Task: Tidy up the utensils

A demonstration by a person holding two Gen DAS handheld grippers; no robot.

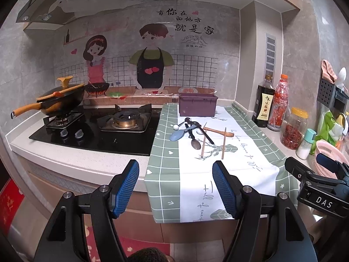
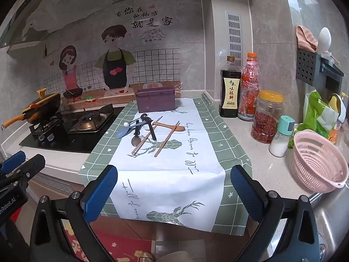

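On the table, midway up the patterned cloth [image 2: 174,174], the utensils lie in one loose heap ahead of both tools and well apart from them, just short of the purple box [image 2: 155,100] that stands behind them. From the left: one blue spoon [image 2: 122,133], one metal spoon [image 2: 135,140], a tangle of black-handled pieces I cannot count, two chopsticks [image 2: 166,138] and one wooden spoon [image 2: 172,127]. The chopsticks' long axes run roughly toward the tools, slightly slanted; the wooden spoon lies crosswise. The left tool [image 1: 175,187] is spread wide and empty, facing the heap almost squarely. The right tool [image 2: 172,192] is likewise spread and empty, with the chopsticks nearly straight ahead, so I judge either arm about equally near.
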